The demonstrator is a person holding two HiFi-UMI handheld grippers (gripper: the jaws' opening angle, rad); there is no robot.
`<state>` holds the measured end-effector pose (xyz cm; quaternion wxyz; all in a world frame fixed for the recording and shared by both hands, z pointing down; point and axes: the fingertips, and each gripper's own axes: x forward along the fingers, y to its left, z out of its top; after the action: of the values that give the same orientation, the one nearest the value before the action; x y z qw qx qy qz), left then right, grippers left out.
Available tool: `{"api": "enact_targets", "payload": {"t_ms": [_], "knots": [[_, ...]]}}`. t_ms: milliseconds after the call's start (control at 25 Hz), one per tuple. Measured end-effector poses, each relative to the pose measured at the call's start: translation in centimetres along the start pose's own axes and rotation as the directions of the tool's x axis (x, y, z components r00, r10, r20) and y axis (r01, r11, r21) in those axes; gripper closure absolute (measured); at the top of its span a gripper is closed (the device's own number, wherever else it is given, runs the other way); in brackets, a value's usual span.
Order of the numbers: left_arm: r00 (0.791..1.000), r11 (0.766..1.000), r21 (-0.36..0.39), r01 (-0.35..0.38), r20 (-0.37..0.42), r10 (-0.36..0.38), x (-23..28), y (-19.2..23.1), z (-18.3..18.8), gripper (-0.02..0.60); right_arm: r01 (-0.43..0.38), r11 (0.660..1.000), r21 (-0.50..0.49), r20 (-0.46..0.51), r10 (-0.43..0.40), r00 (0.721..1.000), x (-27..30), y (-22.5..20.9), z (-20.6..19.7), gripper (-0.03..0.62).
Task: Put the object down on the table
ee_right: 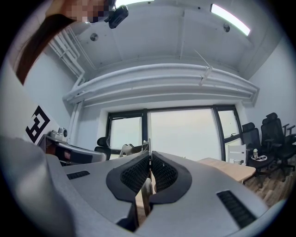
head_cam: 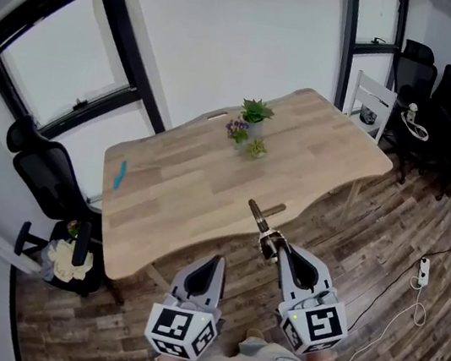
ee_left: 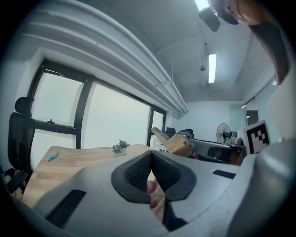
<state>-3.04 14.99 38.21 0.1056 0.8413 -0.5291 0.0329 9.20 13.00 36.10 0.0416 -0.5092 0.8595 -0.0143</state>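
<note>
While beside windows (head_cam: 61,62), a wooden table (head_cam: 180,198)

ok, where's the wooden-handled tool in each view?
Head view: the wooden-handled tool is at centre, sticking out of the right gripper and overlapping the table's near edge.
Left gripper view: the tool is right of centre, just above the jaws.
Right gripper view: the tool is edge-on, clamped between the jaws.
Shared landmark: the wooden table.
</note>
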Motion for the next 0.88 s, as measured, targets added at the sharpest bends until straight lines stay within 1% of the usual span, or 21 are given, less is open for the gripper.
{"api": "enact_targets", "payload": {"t_ms": [200,440,640,880], "knots": [[0.999,0.999,-0.023,-0.032,-0.003,0.032,1.8,0.1,-0.1,0.581,-0.029,1.000,0.007,-0.015,0.029,0.999,1.6,-1.6,-0.5,0.589],[0.998,0.998,-0.013,-0.056,-0.019,0.056,3.1,0.3,-0.5,0.581,-0.049,0.999,0.020,-0.017,0.050,0.999,3.2,-2.7,-1.0,0.588],[0.998,0.998,-0.020,-0.053,-0.028,0.053,4.6,1.3,-0.5,0.581,-0.050,0.998,0.023,-0.025,0.051,0.998,4.8,-3.2,-1.6,0.588],[0.999,0.999,-0.011,-0.034,-0.024,0.033,7.1,3.0,0.2,0.581,-0.034,0.999,0.017,-0.030,0.035,0.999,7.5,-4.1,-2.0,0.588]]}}
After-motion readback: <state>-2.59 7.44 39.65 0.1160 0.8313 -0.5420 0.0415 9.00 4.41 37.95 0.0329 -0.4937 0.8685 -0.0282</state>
